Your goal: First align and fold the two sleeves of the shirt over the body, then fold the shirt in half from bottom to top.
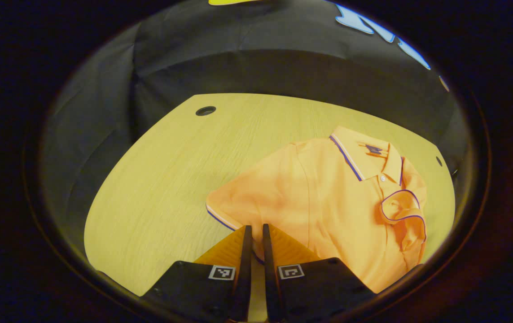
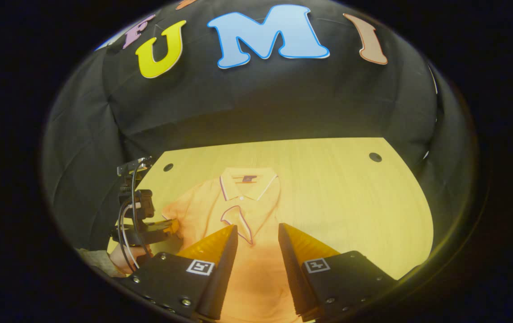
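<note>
**Orange shirt on the bench, one sleeve folded in**

In the left gripper view the orange polo shirt (image 1: 328,202) lies flat on the wooden bench (image 1: 162,188), right of centre, collar (image 1: 364,154) toward the upper right. One sleeve (image 1: 402,215) is folded onto the body at the right; the other sleeve (image 1: 234,204) spreads out at lower centre. The left gripper (image 1: 254,233) sits at the bottom with its fingers narrowed to a slim gap at that sleeve's hem; whether cloth is pinched between them is hard to tell.

In the right gripper view the right gripper (image 2: 257,237) hovers over the shirt's lower body, fingers wide apart, holding nothing. The other gripper shows at the left edge, by the spread sleeve.
</note>
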The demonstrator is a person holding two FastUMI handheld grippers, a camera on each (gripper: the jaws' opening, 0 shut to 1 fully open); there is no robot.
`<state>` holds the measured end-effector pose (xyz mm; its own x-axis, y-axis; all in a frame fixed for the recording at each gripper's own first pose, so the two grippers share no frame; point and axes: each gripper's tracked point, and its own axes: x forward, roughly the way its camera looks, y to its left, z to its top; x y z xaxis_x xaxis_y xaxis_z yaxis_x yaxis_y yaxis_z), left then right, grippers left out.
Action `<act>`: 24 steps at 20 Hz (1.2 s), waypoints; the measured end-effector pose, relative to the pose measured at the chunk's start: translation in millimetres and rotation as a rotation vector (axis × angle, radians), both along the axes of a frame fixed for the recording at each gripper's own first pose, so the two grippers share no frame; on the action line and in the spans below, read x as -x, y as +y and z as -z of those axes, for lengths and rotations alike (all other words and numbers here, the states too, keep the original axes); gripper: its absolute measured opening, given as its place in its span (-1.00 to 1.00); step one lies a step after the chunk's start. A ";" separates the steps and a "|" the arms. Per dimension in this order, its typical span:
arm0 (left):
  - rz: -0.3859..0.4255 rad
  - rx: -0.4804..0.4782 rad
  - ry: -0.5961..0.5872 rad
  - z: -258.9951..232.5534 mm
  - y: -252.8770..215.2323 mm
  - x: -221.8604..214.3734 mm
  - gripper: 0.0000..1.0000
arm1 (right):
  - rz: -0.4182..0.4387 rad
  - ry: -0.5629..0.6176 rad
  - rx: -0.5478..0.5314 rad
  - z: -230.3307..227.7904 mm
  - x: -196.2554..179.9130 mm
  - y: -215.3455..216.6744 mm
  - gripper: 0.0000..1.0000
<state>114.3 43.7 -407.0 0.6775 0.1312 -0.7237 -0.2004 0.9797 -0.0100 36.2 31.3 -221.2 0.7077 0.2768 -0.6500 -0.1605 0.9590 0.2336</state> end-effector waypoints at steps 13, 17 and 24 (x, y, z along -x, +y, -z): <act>0.162 -0.135 -0.124 -56.2 -38.6 -28.3 -0.80 | 0.049 0.006 -0.026 2.6 7.8 -14.2 0.17; 0.292 -0.159 -0.196 -85.4 -89.5 -38.8 -0.81 | 0.066 0.004 -0.031 3.7 12.7 -20.2 0.17; 0.503 -0.187 -0.223 -93.6 -177.5 -30.6 -0.80 | 0.117 0.017 -0.041 10.4 23.7 -37.6 0.17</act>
<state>144.9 -133.7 -313.4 0.8230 -0.1346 -0.5519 0.2777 0.9428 0.1842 12.5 -6.4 -231.7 0.7259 0.2195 -0.6518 -0.0439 0.9606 0.2746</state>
